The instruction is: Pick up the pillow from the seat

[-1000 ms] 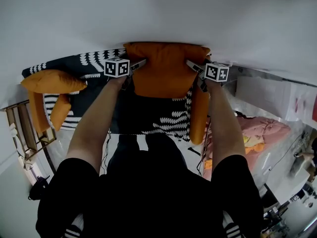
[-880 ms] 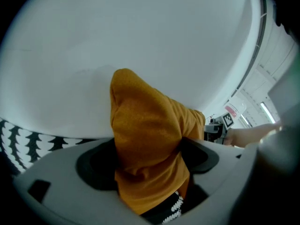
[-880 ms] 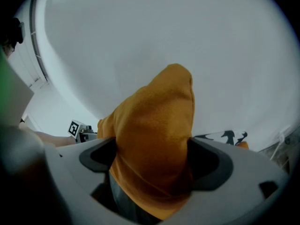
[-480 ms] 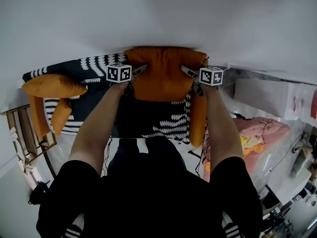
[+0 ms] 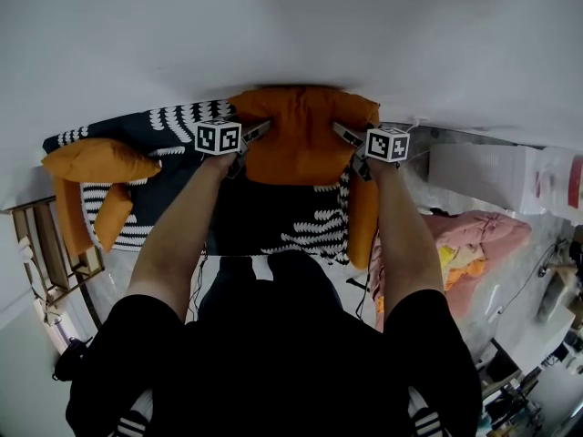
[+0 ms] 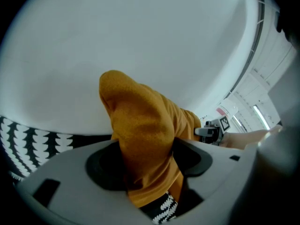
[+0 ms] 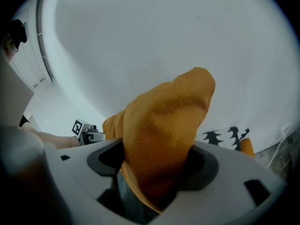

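Note:
An orange pillow (image 5: 301, 135) hangs just above the dark seat with white leaf print (image 5: 273, 212), against the white wall. My left gripper (image 5: 258, 131) has just been closing and is shut on the pillow's left edge (image 6: 140, 139). At the other side my right gripper (image 5: 342, 133) has just been closing too, and its jaws pinch the pillow's right edge (image 7: 164, 139). The fabric bunches up between both pairs of jaws. Each gripper view shows the other gripper's marker cube beyond the pillow.
Another orange cushion (image 5: 96, 160) lies on the left armrest, with an orange side panel (image 5: 364, 217) at the right of the seat. A wooden stand (image 5: 46, 235) is at far left. Pink bedding (image 5: 474, 244) and white boxes (image 5: 474, 178) lie to the right.
Both grippers have closed inward on the pillow's edges, squeezing it narrower. The pillow has risen a little toward the wall with them.

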A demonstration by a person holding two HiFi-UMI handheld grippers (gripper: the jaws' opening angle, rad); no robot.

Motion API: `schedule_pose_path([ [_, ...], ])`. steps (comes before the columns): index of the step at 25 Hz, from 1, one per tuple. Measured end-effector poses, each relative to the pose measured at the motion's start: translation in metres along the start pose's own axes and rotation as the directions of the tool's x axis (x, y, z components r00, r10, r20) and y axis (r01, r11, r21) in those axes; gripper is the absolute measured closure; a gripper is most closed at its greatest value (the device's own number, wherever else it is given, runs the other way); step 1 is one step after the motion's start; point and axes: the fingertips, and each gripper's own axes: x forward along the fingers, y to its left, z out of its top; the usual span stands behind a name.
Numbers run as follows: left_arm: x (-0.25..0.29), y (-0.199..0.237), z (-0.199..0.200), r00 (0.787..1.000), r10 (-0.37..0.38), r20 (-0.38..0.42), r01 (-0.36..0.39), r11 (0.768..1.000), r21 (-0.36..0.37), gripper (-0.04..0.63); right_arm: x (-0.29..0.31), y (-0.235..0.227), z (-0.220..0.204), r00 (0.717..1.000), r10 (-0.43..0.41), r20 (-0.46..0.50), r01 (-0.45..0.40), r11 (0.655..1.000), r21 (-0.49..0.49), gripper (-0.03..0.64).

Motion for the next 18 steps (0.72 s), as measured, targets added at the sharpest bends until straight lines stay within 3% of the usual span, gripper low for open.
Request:
schedule_pose_path([
  [18,-0.051,-0.061,0.020,0.999,-0.041,0.033,0.037,0.993,0.112,0.299,-0.064,0.065,0.012,0.996,-0.005,0.088,0.010,0.998,-0.054,0.310],
])
